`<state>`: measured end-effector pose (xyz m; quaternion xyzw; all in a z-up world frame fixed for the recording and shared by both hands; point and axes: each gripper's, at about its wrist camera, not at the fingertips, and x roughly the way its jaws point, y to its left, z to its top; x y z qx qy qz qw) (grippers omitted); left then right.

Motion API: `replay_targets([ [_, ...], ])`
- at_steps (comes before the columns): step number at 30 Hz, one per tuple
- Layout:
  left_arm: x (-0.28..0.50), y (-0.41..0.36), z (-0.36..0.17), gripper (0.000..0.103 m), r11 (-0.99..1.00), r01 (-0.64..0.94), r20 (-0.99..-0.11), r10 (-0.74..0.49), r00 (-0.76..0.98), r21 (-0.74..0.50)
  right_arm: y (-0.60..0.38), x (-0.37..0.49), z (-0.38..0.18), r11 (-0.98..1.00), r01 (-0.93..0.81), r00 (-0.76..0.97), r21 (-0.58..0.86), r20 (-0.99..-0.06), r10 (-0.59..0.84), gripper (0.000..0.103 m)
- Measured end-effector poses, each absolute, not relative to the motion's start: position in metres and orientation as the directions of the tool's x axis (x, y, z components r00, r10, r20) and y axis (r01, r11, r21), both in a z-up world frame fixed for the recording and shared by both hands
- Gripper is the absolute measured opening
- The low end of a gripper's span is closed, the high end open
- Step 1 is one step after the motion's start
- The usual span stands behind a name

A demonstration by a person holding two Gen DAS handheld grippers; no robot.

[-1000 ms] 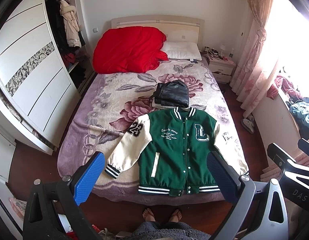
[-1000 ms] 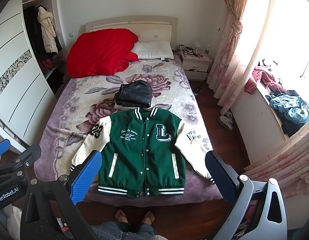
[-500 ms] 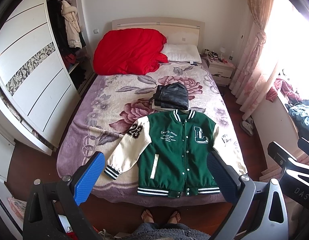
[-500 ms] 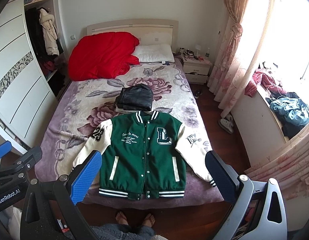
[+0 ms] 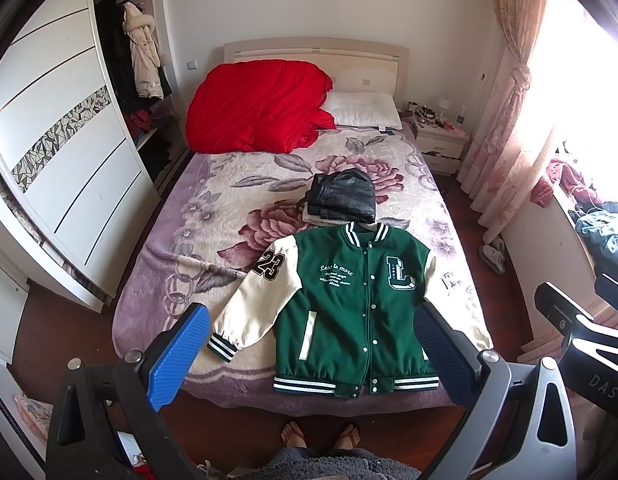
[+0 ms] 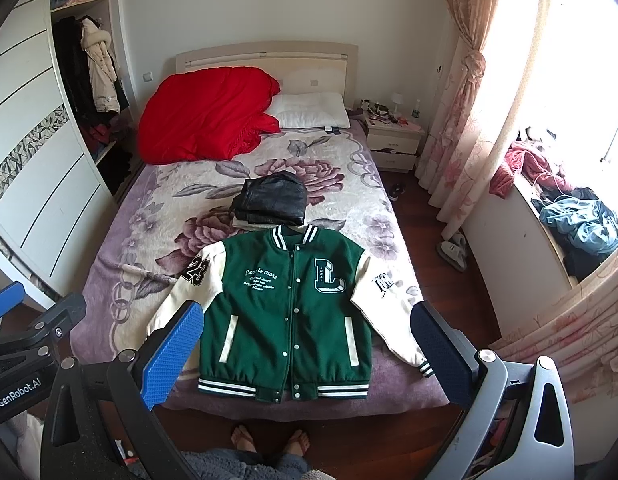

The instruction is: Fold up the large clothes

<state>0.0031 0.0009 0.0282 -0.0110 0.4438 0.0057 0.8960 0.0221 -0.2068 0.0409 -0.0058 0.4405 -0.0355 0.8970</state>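
Though nothing had been folded yet, the green varsity jacket (image 5: 349,304) lay spread face up across the foot of the bed (image 5: 157,280), buttoned, collar toward the headboard and striped hem almost at the mattress edge nearest the person's feet (image 6: 269,440). Its long axis ran up the bed, away from both tools. The cream sleeves angled out and down to either side: the sleeve with the "23" patch (image 5: 253,312) reached toward the left hand-held gripper (image 5: 309,356), and the other sleeve (image 6: 389,320) ran out to the bed's right edge, its cuff seemingly hanging just over it, though the right hand-held gripper's own finger hid part of that. The right hand-held gripper (image 6: 309,352) hung above the hem, fingers spread wide with nothing between them; the left one was equally wide apart and empty. Each stood nearer its own sleeve, so I judged a sleeve fold inward would come first. A folded black leather garment (image 6: 273,200) sat just beyond the collar, nearly touching it, which left little room upward. To the left lay open floral blanket; to the right, almost none. Farther off, a red duvet (image 6: 205,116) and a pillow (image 6: 309,112) filled the head end.
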Motion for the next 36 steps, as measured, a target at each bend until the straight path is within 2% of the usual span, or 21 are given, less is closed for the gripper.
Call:
replay_targets([
  [27,0.013,-0.003,0.045,0.103,1.0,-0.019,-0.78,-0.006,0.626,-0.023,-0.201,0.024,0.06,0.998,0.05,0.625,-0.042,-0.778,-0.064,0.103],
  [36,0.011,0.004,0.034,0.103,0.999,-0.009,-0.78,-0.024,0.625,-0.039,-0.2,0.019,0.056,0.998,0.056,0.623,-0.041,-0.78,-0.067,0.103],
])
